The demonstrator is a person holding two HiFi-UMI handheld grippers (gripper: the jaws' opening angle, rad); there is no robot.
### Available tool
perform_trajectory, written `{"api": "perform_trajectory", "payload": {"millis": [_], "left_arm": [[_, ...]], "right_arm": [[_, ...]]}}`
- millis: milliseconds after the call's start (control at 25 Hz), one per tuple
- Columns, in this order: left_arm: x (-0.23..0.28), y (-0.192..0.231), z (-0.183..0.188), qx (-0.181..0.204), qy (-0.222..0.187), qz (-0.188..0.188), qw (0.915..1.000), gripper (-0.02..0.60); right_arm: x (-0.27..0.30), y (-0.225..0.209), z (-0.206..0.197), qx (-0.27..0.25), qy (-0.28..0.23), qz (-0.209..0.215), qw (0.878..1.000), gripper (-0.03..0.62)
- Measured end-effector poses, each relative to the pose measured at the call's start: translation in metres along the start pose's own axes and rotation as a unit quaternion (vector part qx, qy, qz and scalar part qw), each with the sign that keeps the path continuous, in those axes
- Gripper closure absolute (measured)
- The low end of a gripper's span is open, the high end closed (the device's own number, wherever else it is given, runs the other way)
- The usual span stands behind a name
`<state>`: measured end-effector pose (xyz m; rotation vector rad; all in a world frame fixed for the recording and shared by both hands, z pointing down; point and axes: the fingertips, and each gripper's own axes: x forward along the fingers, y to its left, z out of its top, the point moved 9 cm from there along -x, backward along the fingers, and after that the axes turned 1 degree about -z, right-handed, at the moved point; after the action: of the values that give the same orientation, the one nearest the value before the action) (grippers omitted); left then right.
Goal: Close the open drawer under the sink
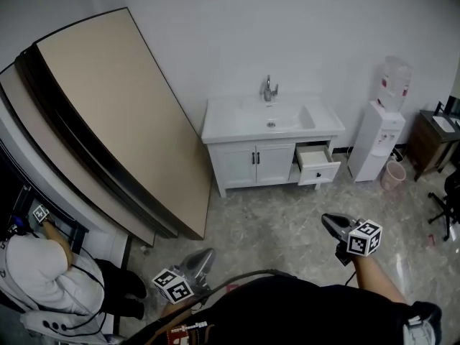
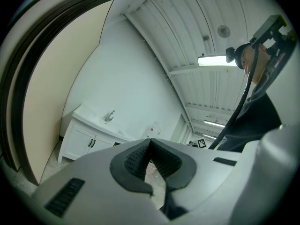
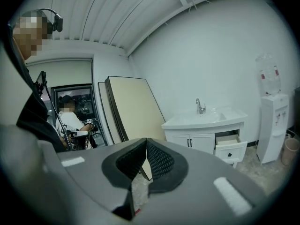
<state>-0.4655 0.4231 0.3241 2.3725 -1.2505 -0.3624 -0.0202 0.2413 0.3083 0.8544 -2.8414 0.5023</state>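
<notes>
Drawer (image 1: pixel 317 165) gapes, inside indistinct; left gripper (image 2: pixel 150 143) and right gripper (image 3: pixel 146 143) fingers closed, empty.

Tall beige boards (image 1: pixel 108 121) with dark edges lean against the wall across the upper left of the head view, their lower edges on the grey marbled floor (image 1: pixel 273 225). At the right a white water dispenser (image 1: pixel 379 142) stands against the wall, with a pink bin (image 1: pixel 393 175) just beside its foot and a dark wooden table (image 1: pixel 430 144) further right. A person in a white shirt (image 1: pixel 39 275) sits at the lower left edge.
</notes>
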Motion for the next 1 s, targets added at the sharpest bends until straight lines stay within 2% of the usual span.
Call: {"api": "perform_trajectory", "payload": {"millis": [240, 520, 680, 1000], "left_arm": [[0.066, 0.028, 0.016, 0.006, -0.018, 0.029, 0.9994, 0.581], [0.167, 0.044, 0.051, 0.024, -0.039, 0.053, 0.9976, 0.581], [0.218, 0.056, 0.055, 0.025, -0.051, 0.055, 0.9969, 0.581], [0.296, 0.087, 0.068, 0.019, -0.033, 0.059, 0.9975, 0.581]], "right_arm": [[0.056, -0.076, 0.022, 0.000, 0.000, 0.037, 0.999, 0.591], [0.104, -0.177, 0.079, -0.016, 0.005, 0.069, 0.997, 0.591], [0.123, -0.231, 0.100, -0.019, 0.001, 0.080, 0.997, 0.591], [0.156, -0.307, 0.119, -0.004, 0.003, 0.080, 0.997, 0.591]]}}
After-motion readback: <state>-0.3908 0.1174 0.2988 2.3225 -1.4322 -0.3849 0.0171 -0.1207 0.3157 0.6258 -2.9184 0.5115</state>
